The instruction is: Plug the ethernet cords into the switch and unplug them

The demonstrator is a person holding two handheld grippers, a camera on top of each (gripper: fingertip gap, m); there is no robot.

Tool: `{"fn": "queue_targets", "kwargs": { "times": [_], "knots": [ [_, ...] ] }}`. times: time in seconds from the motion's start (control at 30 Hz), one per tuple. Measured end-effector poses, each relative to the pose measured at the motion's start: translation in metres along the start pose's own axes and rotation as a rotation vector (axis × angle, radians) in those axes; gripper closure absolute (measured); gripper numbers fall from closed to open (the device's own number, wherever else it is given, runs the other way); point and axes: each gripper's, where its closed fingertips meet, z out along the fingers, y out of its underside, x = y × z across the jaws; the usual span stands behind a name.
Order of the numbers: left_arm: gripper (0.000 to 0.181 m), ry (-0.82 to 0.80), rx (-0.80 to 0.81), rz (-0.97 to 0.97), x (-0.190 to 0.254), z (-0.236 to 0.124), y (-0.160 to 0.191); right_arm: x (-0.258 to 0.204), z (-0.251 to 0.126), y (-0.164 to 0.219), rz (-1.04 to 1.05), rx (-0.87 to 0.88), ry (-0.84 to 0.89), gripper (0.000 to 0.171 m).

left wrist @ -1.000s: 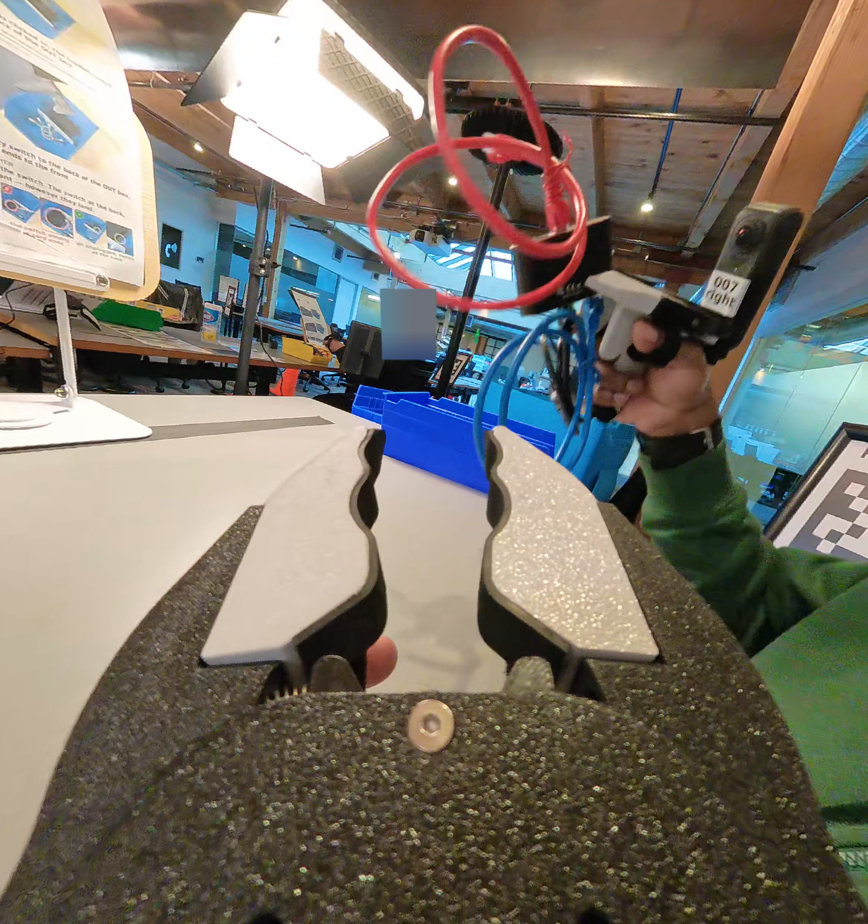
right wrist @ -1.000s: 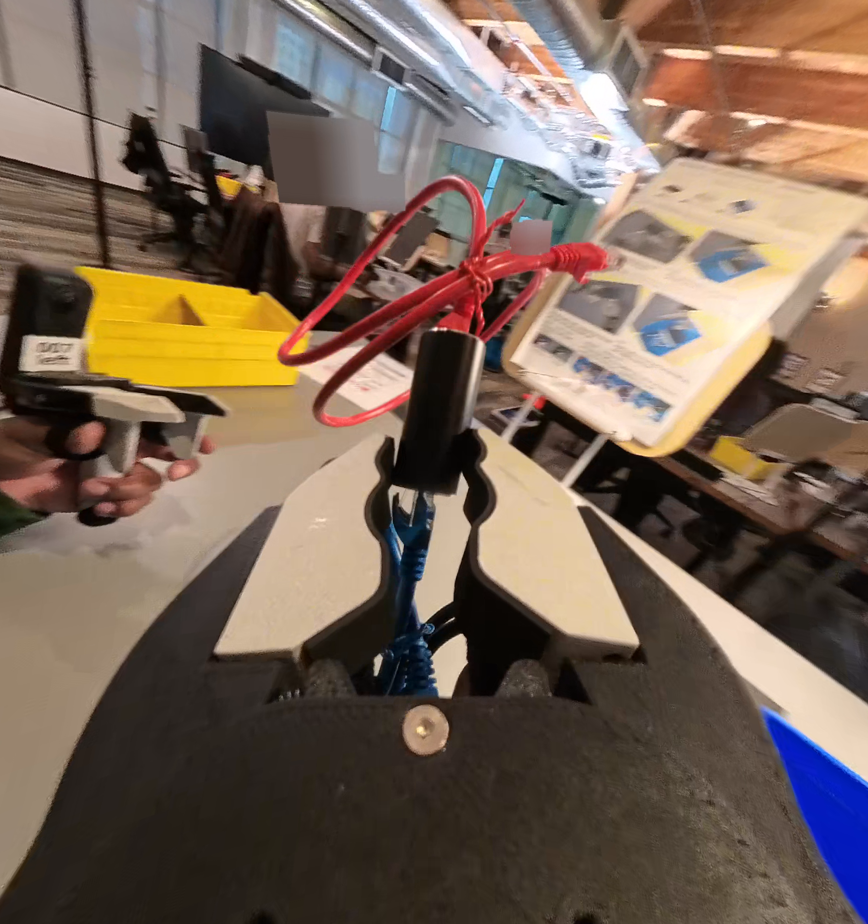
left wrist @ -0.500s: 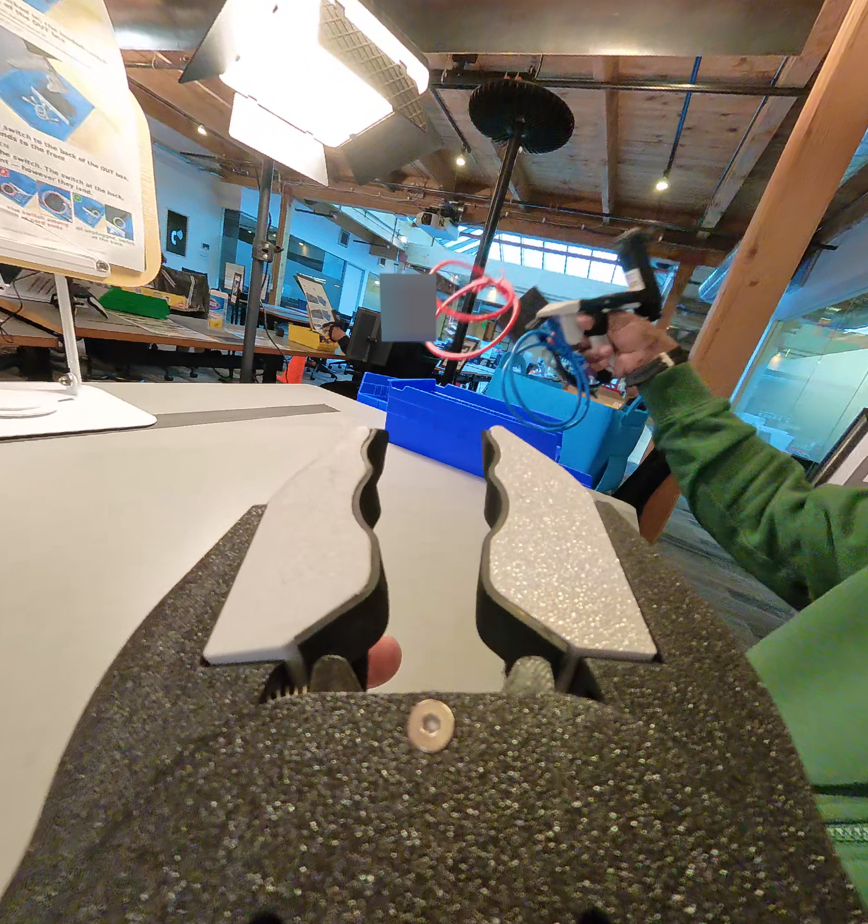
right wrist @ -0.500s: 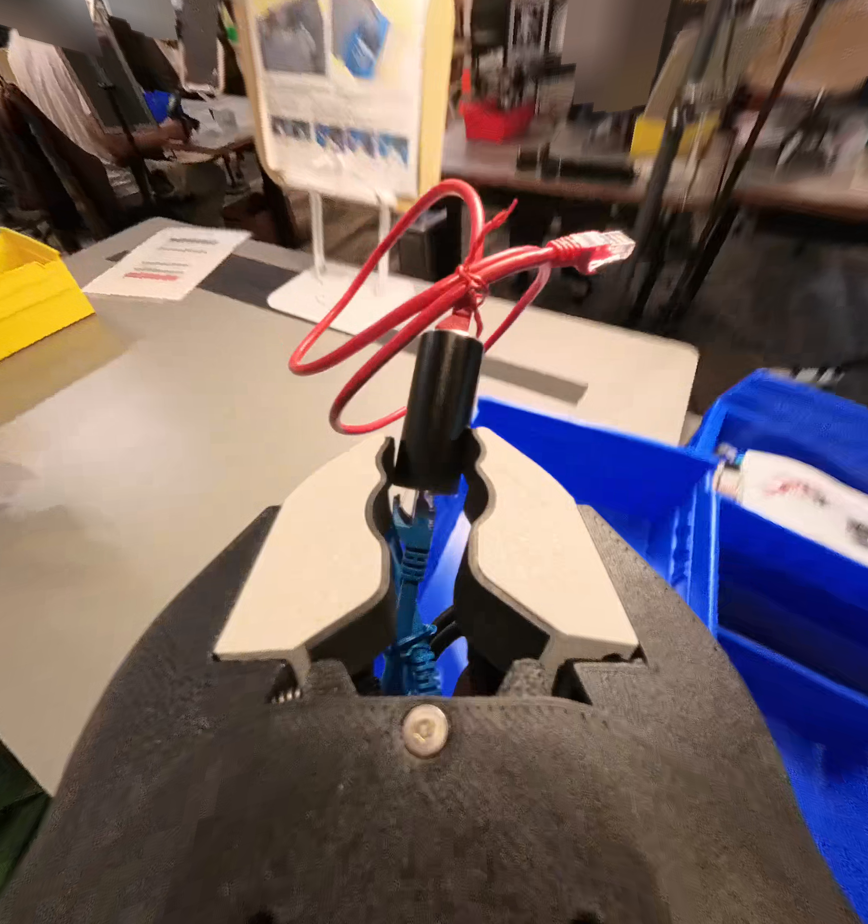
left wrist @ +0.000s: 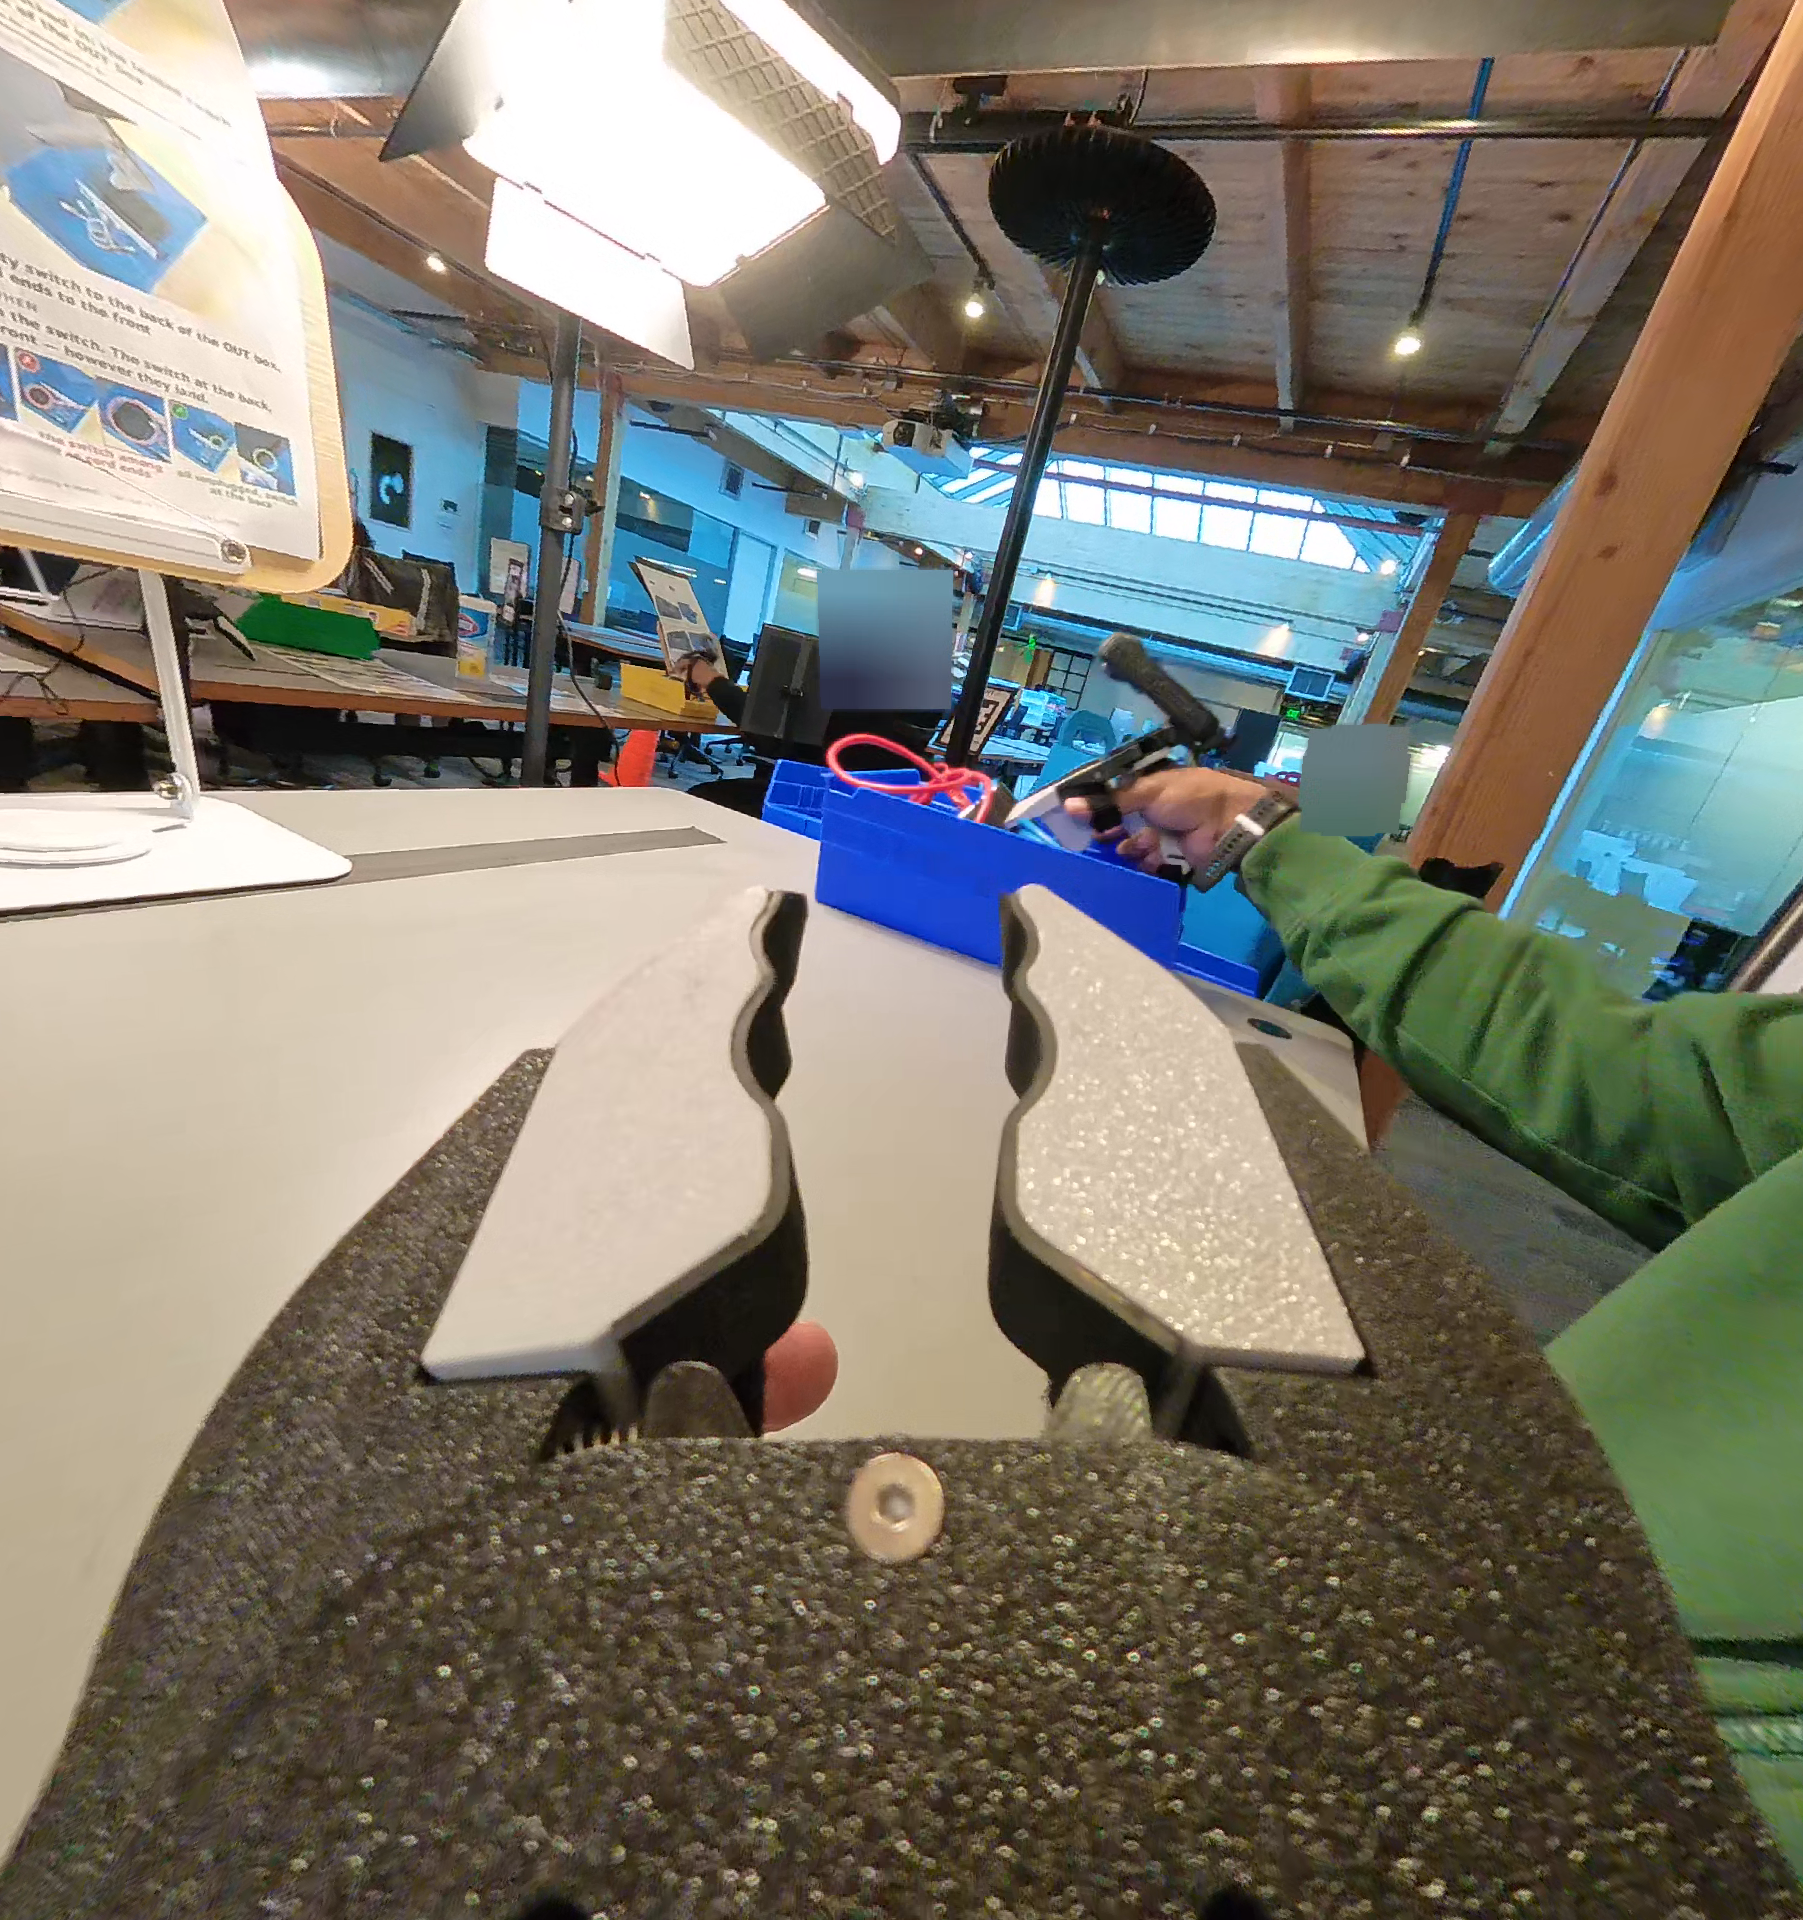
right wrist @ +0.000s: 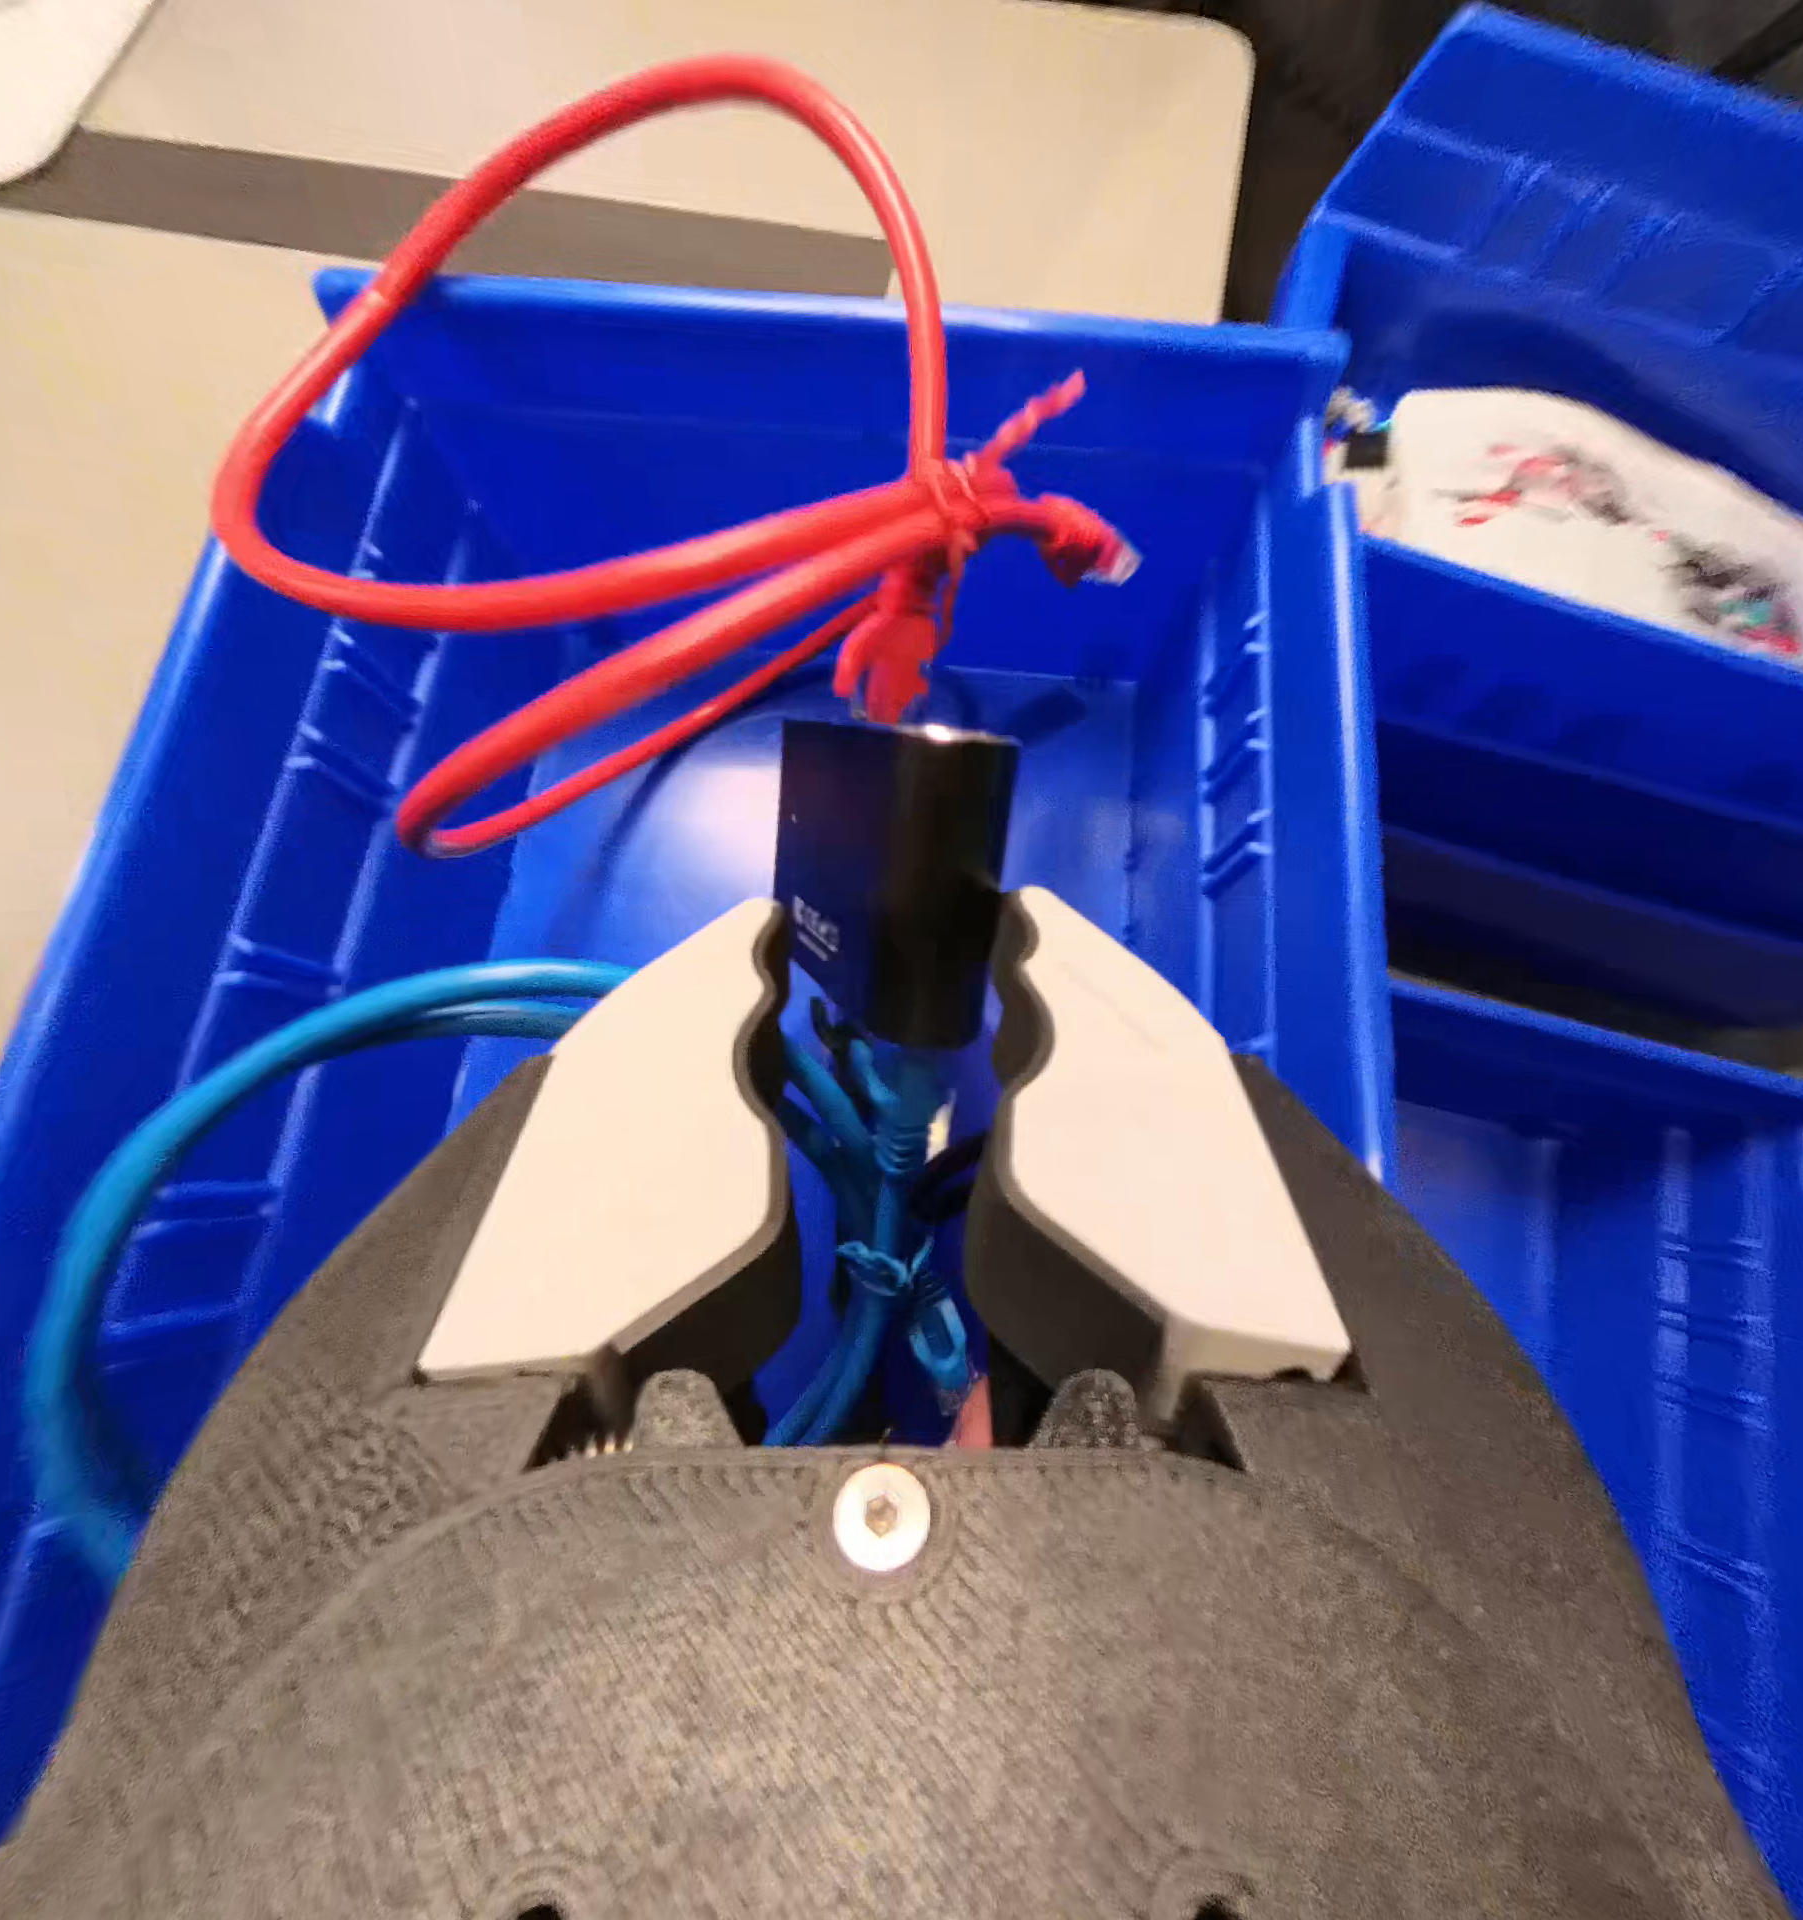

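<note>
While the left gripper [left wrist: 902,1023] sits low over the grey counter [left wrist: 201,1091], its jaws stand parted with nothing between them, only bare counter showing through the gap and a fingertip [left wrist: 798,1387] peeking out at the base. Over to the right gripper [right wrist: 892,971], and its jaws are clamped on the black switch [right wrist: 902,873], which stands up out of the grip and leans a little to the left. Right below the switch, a bundle of blue ethernet cord [right wrist: 881,1174] runs down between the jaws, and one loop of it swings out wide to the left. From the top of the switch the red ethernet cord [right wrist: 585,582] rises, tied in a knot, its loops fanning left while one free plug points off to the right. All of this hangs over the open blue bin [right wrist: 284,790], which sits at the far edge of the counter. Beside it on the right is a second blue bin [right wrist: 1603,727] with a white bag-like thing [right wrist: 1593,520] inside, too blurred to make out. From the left wrist view, farther off, a hand [left wrist: 1172,805] in a green sleeve [left wrist: 1499,1029] holds that gripper down at the bin, red loops showing above the rim. At far left, an instruction board [left wrist: 118,301] stands on a white base.
</note>
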Motion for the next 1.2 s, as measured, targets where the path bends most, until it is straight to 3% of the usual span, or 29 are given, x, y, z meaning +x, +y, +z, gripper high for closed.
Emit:
{"fn": "queue_targets", "kwargs": {
  "times": [0.03, 0.17, 0.23, 0.37, 0.43, 0.53, 0.67, 0.73, 0.87, 1.07, 1.13, 1.2],
  "knots": [
    [0.143, -0.007, 0.000, 0.010, 0.000, 0.000, 0.000, 0.000, -0.007, -0.003, -0.038, 0.023, 0.038, 0.126],
    [0.137, -0.059, -0.002, 0.070, -0.004, -0.005, -0.002, -0.021, -0.062, -0.031, -0.029, 0.266, 0.057, 0.114],
    [0.131, -0.118, -0.012, 0.128, -0.010, -0.012, -0.003, -0.043, -0.098, -0.037, 0.007, 0.430, -0.001, 0.116],
    [0.119, -0.339, -0.023, 0.261, -0.040, -0.046, -0.015, -0.091, -0.129, -0.003, -0.019, 0.556, -0.108, 0.117],
    [0.116, -0.478, -0.021, 0.322, -0.058, -0.075, -0.030, -0.103, -0.125, 0.022, -0.048, 0.568, -0.131, 0.116],
    [0.108, -0.826, -0.033, 0.451, -0.093, -0.146, -0.064, -0.104, -0.113, 0.053, -0.013, 0.623, -0.157, 0.114],
    [0.103, -1.172, -0.092, 0.568, -0.120, -0.241, -0.098, -0.104, -0.107, 0.070, 0.064, 0.651, -0.219, 0.087],
    [0.096, -1.205, -0.160, 0.511, -0.134, -0.264, -0.090, -0.112, -0.115, 0.063, 0.039, 0.713, -0.236, 0.082],
    [0.095, -1.203, -0.282, 0.469, -0.166, -0.276, -0.063, -0.123, -0.094, 0.065, -0.028, 0.619, -0.129, 0.066],
    [0.111, -1.262, -0.379, 0.455, -0.204, -0.287, -0.058, -0.128, -0.071, 0.063, -0.138, 0.519, 0.136, 0.055],
    [0.116, -1.245, -0.412, 0.420, -0.213, -0.287, -0.051, -0.131, -0.065, 0.063, -0.165, 0.490, 0.187, 0.066],
    [0.132, -1.235, -0.463, 0.436, -0.218, -0.289, -0.044, -0.132, -0.061, 0.062, -0.196, 0.475, 0.240, 0.093]
  ]
}}
